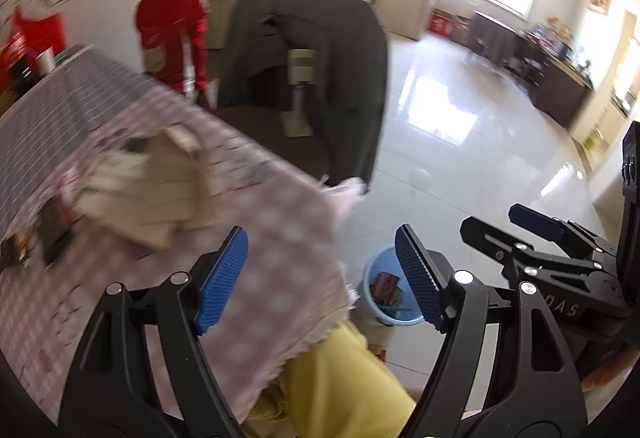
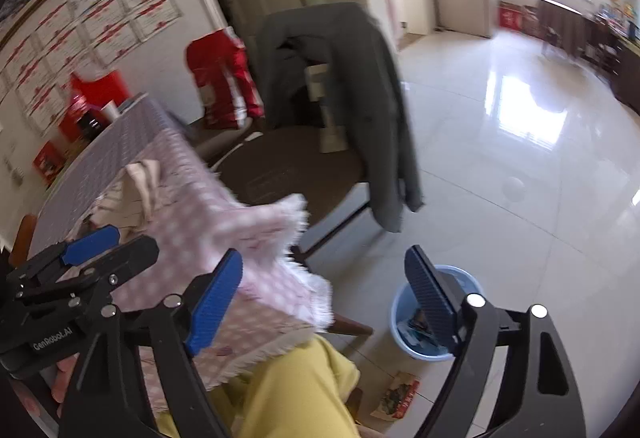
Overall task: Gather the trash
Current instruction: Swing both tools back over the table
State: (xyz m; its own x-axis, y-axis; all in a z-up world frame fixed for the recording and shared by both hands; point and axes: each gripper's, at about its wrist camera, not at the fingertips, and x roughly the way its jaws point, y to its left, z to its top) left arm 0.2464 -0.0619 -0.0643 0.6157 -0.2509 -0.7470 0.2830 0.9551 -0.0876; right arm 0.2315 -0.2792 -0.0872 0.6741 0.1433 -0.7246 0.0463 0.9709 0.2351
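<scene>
Grippers: left gripper (image 1: 322,274) spread wide, nothing betw. blue pads; right gripper (image 2: 324,294) likewise wide apart, nothing held.
Bin: light-blue trash bucket (image 2: 400,312) on floor just off table corner, partly hidden by right finger in both views; colourful wrappers (image 1: 387,288) inside.
Loose trash: printed wrapper (image 2: 398,396) flat on tiles, near bucket, outside it, beside yellow-clad knee (image 2: 296,390).
Table: pink dotted tablecloth (image 1: 272,246) w/ fringed edge, corner overhangs; blurred beige paper/cloth heap (image 1: 160,182) on top, well back from corner. Can't tell what's in it.
Obstacles: chair (image 2: 296,174) w/ dark round seat pushed close to table side, grey jacket (image 2: 360,86) draped over its back, hem hanging low. White stand w/ pedestal base (image 1: 298,94) behind chair. Red garment (image 1: 176,34) on 2nd chair further back.
Far end of table: paper cup (image 1: 46,60), dark & red items, blurred.
Edges: table corner sits betw. both grippers & bucket on left side; knee directly under.
Open room: glossy tiled floor (image 2: 520,166) to right of bucket wide, bare; dark cabinets (image 1: 560,78) along far wall, well apart.
</scene>
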